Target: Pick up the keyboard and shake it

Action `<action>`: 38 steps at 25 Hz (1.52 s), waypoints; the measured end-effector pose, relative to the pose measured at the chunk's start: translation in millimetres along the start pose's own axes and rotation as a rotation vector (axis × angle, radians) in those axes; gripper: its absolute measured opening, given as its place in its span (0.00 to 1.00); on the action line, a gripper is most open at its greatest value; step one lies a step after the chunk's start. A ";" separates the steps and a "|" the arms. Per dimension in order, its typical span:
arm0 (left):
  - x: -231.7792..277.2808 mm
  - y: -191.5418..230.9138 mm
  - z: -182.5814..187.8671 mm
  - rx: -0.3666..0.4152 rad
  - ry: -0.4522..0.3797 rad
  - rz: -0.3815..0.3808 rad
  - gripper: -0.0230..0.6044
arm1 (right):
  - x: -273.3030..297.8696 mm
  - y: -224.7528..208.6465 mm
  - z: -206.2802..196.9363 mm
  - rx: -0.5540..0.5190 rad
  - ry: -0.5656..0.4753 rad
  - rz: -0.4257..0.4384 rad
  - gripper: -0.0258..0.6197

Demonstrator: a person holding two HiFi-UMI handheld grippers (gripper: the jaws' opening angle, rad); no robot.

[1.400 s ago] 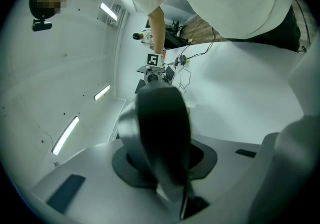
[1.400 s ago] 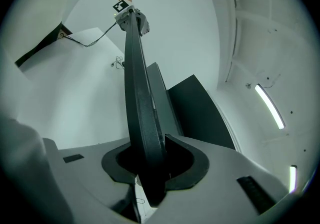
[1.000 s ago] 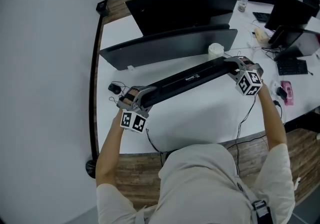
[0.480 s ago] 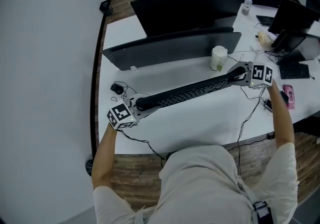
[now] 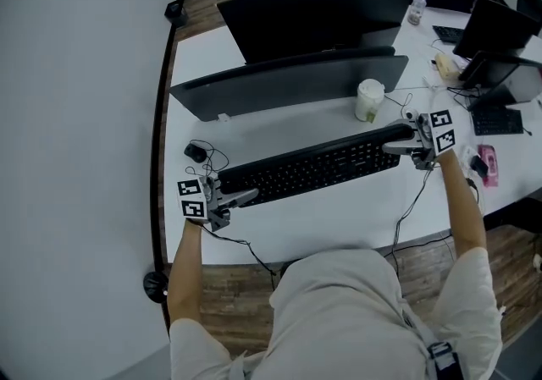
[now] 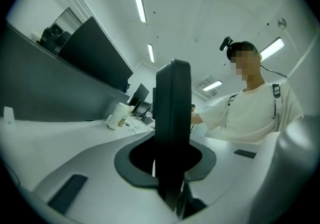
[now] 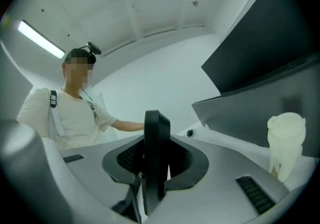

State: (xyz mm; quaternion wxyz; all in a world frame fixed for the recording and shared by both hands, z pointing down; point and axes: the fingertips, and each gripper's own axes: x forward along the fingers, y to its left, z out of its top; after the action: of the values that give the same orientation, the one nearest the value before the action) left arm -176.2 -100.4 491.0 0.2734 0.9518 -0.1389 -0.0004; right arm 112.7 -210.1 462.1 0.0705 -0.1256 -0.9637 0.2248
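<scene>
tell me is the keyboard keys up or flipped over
Keys up: the keyboard shows its rows of keys to the head view.

Left gripper [image 5: 241,196] clamps keyboard [image 5: 313,167]; right gripper [image 5: 395,148] jaws just tightened on it.

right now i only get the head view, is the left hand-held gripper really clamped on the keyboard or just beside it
Observer: Clamped. The left gripper view shows the keyboard end edge-on between the jaws of the left hand-held gripper, pressed from both sides.
Operator: and the right one
Observer: Same there. In the right gripper view the other end sits between the jaws of the right hand-held gripper, which have just been closing and press on it.
Operator: anything overhead i can't see
Observer: Lit strip lights, which show only in the two gripper views.
</scene>
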 end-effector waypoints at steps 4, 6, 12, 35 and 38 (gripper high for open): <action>-14.9 20.1 11.4 -0.094 -0.188 0.031 0.17 | 6.2 -20.8 -15.2 0.113 -0.081 -0.045 0.22; -22.2 33.6 14.1 -0.160 -0.287 0.049 0.17 | 10.1 -31.0 -22.6 0.190 -0.120 -0.066 0.22; -20.5 76.6 -21.6 -0.386 -0.388 0.143 0.17 | 13.2 -77.5 -56.3 0.468 -0.191 -0.201 0.23; 8.4 159.3 -145.9 -0.948 -0.355 0.212 0.16 | 7.5 -163.2 -237.8 1.008 -0.088 -0.541 0.39; 8.0 164.0 -147.0 -0.977 -0.387 0.218 0.16 | 4.6 -165.5 -246.0 1.026 -0.057 -0.586 0.42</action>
State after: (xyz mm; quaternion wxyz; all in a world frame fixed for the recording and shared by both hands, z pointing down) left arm -200.6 -159.2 702.0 0.6523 0.6763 -0.2685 -0.2121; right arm 120.8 -250.2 755.7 0.1554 0.2020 -0.7279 0.6366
